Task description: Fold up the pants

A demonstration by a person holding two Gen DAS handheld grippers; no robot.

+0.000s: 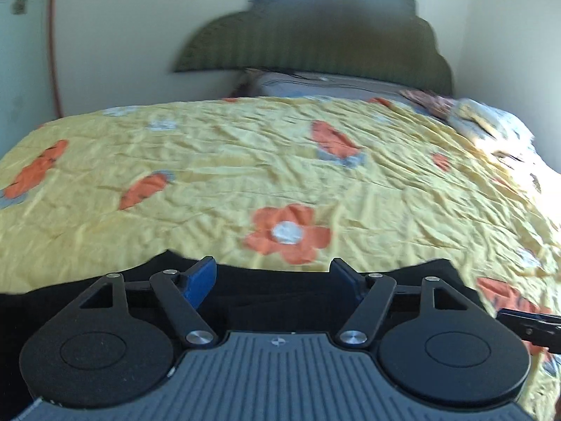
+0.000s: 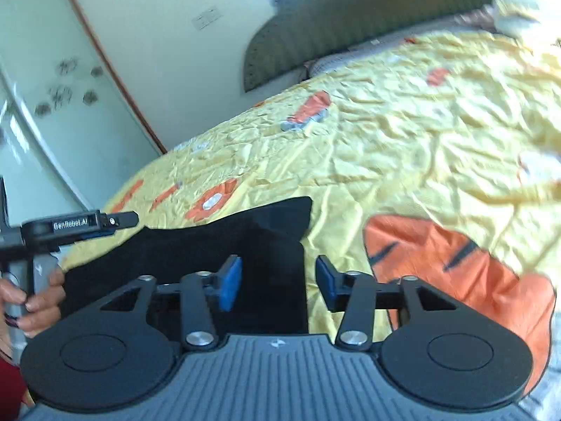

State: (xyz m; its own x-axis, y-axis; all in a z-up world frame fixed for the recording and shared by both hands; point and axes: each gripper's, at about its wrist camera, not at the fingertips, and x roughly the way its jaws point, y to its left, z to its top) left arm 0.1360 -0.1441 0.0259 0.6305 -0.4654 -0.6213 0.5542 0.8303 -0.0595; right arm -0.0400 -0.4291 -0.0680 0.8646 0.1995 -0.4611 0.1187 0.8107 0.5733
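Black fabric pants (image 2: 224,263) flat on yellow flower-print bedspread (image 2: 403,133), left gripper (image 1: 273,280) jaws apart, nothing gripped, right gripper (image 2: 278,282) jaws apart over pants edge, nothing gripped

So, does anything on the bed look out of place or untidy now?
Nothing is damaged or spilled. The black pants lie on the yellow bedspread, which is wrinkled, and one corner of the pants sticks out unevenly. Both grippers are open.
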